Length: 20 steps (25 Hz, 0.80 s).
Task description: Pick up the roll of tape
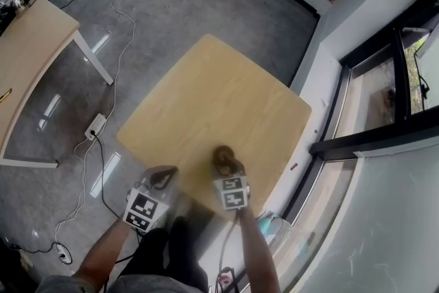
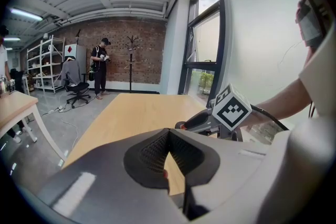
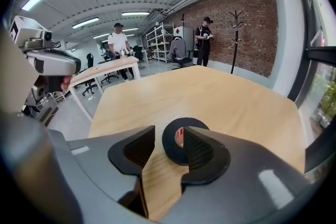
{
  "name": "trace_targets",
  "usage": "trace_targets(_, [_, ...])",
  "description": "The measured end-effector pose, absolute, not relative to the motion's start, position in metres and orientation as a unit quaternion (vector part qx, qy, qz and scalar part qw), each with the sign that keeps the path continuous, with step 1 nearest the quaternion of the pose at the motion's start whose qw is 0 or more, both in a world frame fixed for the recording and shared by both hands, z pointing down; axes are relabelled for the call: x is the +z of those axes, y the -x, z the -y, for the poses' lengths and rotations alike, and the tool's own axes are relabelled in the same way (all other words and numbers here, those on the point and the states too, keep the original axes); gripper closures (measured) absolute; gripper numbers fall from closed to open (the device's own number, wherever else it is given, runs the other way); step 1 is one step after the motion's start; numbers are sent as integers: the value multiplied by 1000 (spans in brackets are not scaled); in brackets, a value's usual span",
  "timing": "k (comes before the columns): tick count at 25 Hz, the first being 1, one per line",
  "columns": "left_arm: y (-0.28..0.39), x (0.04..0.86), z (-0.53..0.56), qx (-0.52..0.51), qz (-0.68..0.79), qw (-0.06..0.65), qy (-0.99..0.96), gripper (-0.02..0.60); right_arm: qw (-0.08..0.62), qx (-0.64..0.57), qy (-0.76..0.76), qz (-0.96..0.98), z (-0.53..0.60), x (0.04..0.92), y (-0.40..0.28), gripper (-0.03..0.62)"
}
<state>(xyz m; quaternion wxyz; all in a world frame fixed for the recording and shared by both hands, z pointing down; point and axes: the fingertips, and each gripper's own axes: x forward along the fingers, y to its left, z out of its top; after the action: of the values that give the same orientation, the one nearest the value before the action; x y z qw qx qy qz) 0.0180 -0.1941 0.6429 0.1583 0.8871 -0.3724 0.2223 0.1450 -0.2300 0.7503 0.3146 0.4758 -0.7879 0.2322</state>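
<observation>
A black roll of tape (image 3: 173,140) lies flat on the pale wooden table (image 3: 220,97), close to the near edge. My right gripper (image 3: 169,135) is open right over it. The roll's left rim sits in the gap, and the right finger (image 3: 202,157) covers its right side. The pads do not press on it. From the head view, the tape (image 1: 220,155) shows just beyond the right gripper (image 1: 227,167). My left gripper (image 2: 168,134) is shut with nothing in it. It hangs at the table's near left corner (image 1: 162,177), apart from the roll.
A second wooden table (image 1: 27,44) stands to the left. A power strip and cables (image 1: 95,125) lie on the grey floor. A window frame (image 1: 350,141) runs along the table's right side. People (image 3: 119,42) stand far off by a brick wall.
</observation>
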Motion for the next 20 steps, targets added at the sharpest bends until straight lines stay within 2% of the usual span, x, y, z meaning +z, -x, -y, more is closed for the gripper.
trace_targets(7, [-14,646,194,227,376,160,-884,583,340,234,-471,780,232,762,-145,408])
trace_targets(13, [-13,651,192,231,377,165,-882,583,374,200,-465,777,236,770,-145,439])
trace_targets(20, [-14,653,193,231,378,165,-881,583,383,203,-465,772,233,769,-146,459])
